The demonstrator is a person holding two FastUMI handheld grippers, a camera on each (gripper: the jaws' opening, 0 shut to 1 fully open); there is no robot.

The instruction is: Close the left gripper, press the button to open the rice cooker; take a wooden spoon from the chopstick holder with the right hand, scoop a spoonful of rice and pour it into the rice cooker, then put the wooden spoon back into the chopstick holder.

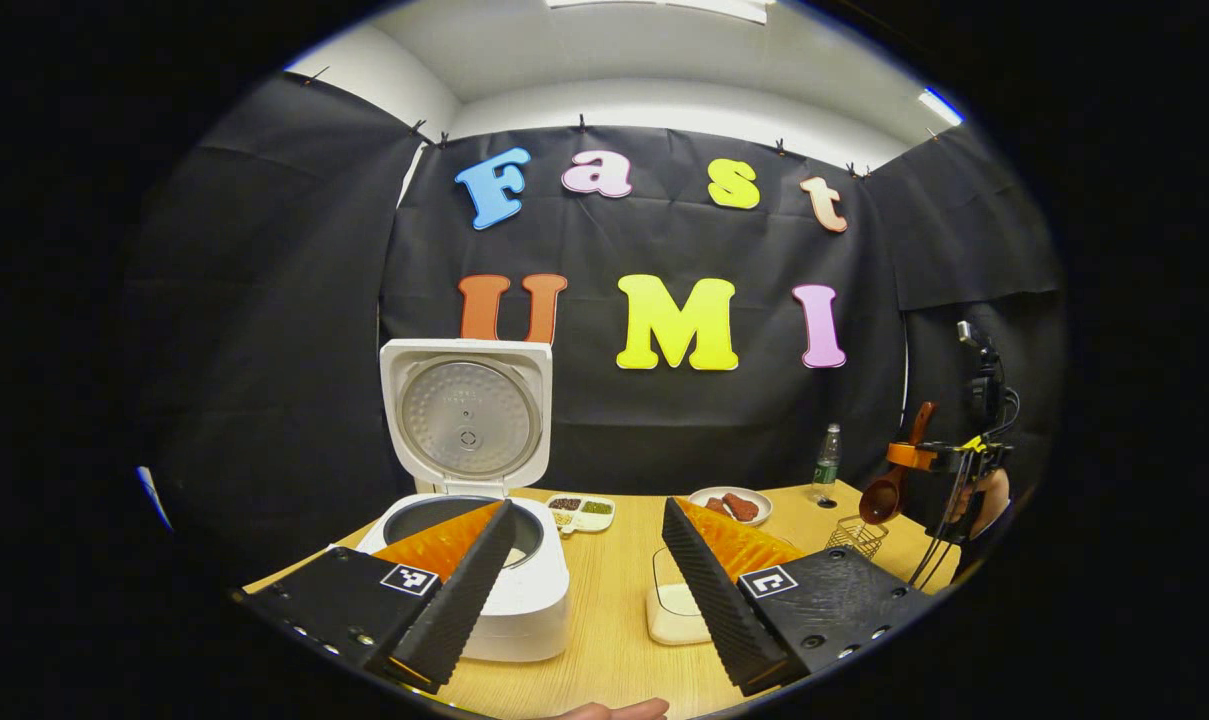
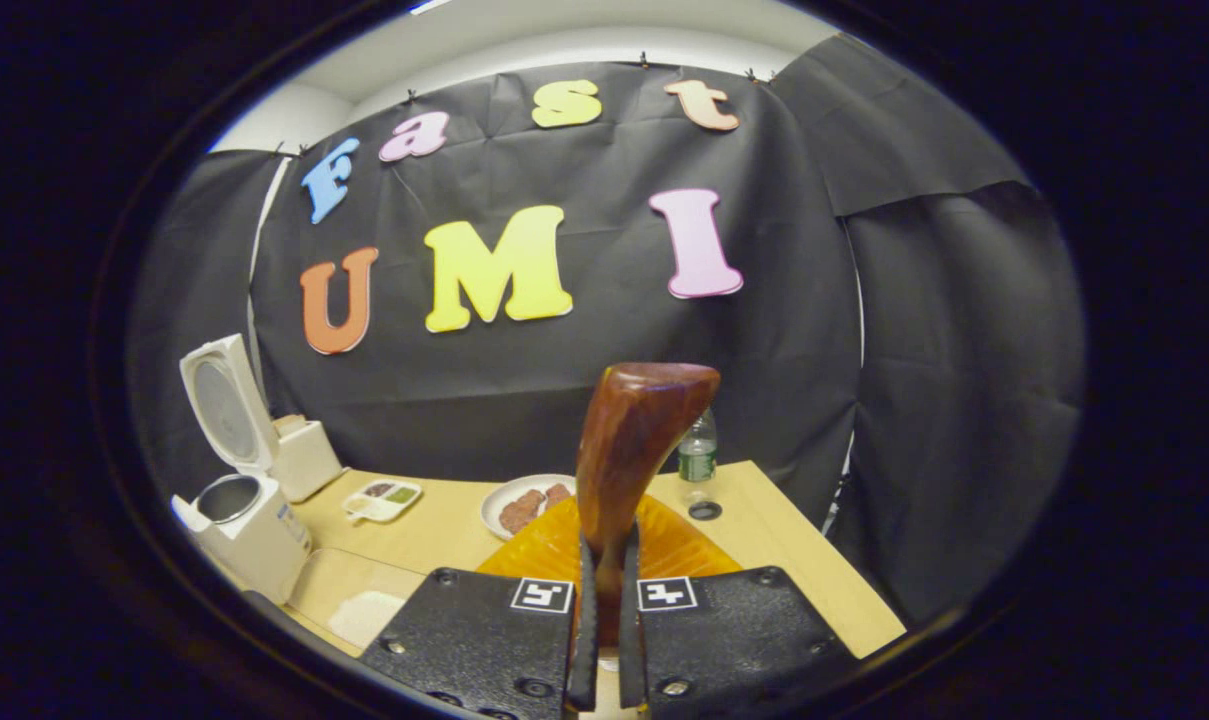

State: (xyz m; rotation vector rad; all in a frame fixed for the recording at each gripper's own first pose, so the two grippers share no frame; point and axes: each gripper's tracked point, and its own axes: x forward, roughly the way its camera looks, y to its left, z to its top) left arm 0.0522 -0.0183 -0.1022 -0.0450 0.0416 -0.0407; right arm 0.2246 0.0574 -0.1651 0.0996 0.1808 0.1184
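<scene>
On my far left the rice cooker point(image 1: 484, 580) stands on the table point(image 1: 614, 640) with its lid point(image 1: 467, 415) swung upright. My left gripper point(image 1: 584, 590) hangs above the table with its fingers spread wide, holding nothing. Between those fingers lies a shallow tray point(image 1: 674, 612), and farther back a divided dish point(image 1: 581, 512), then a plate point(image 1: 731, 503) and a bottle point(image 1: 827, 460). At the far right my right gripper point(image 2: 604, 640) is clamped on the wooden spoon point(image 2: 632, 450), lifted above the wire chopstick holder point(image 1: 856, 535).
</scene>
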